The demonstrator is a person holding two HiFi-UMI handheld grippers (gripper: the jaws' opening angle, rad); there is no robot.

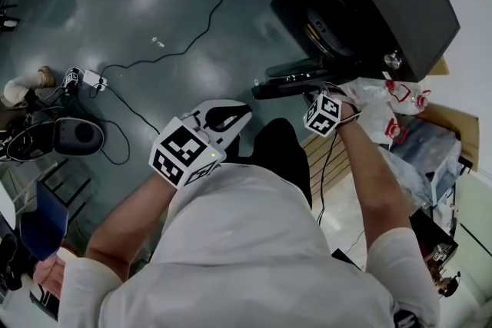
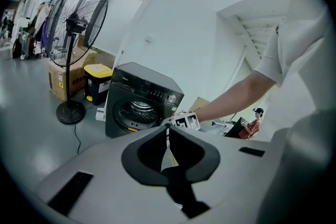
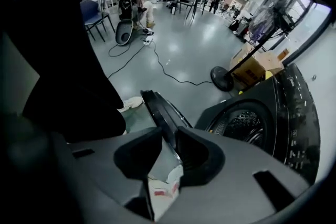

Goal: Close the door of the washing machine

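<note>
A dark grey washing machine [image 1: 384, 4] [image 2: 142, 97] [image 3: 286, 113] stands with its round door [image 1: 288, 84] [image 3: 157, 113] swung wide and the steel drum [image 2: 137, 113] [image 3: 241, 126] showing. My right gripper [image 1: 321, 94] [image 3: 169, 136] points steeply down at the door's free edge. The door's rim runs straight between its two pads, which lie against it on both sides. My left gripper [image 1: 234, 117] [image 2: 168, 131] hangs further back from the machine, its tips together and holding nothing. In the left gripper view the right gripper's marker cube [image 2: 185, 122] shows just before the machine.
A pedestal fan [image 2: 79, 23] [image 3: 273, 23], cardboard boxes [image 2: 63, 78] and a yellow-lidded bin [image 2: 97, 81] stand left of the machine. A black cable [image 1: 177, 50] snakes over the floor. Plastic bags [image 1: 384, 107] lie right of the door. The person's shoe [image 3: 128, 104] is beside it.
</note>
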